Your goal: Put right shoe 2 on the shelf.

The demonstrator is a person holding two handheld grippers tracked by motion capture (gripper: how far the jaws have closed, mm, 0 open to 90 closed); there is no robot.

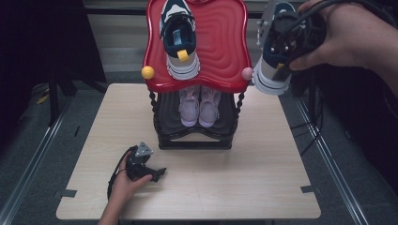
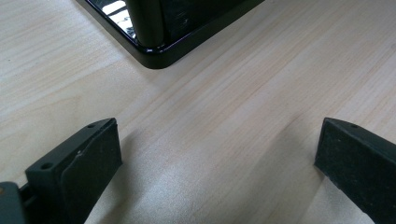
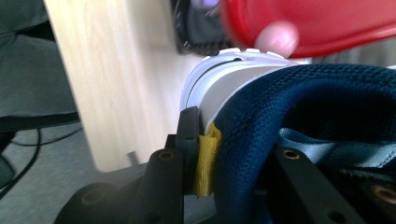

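1. High view: right gripper (image 1: 281, 44) holds navy sneaker (image 1: 272, 70) aloft beside red shelf (image 1: 225, 42); mate sneaker (image 1: 179, 44) sits there. Lift clear of rim.
2. Left gripper view: left gripper (image 2: 217, 158) jaws wide, empty, on table (image 2: 224, 93).
3. Right gripper view: jaws clamp heel collar (image 3: 243, 140); keep firm.

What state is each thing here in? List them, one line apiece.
Right gripper: shut on the held sneaker's heel collar, raised beside the red shelf.
Held sneaker: in the air.
Second sneaker: resting on the red shelf.
Pink shoes: paired on the black lower shelf.
Left gripper: open, on the table.
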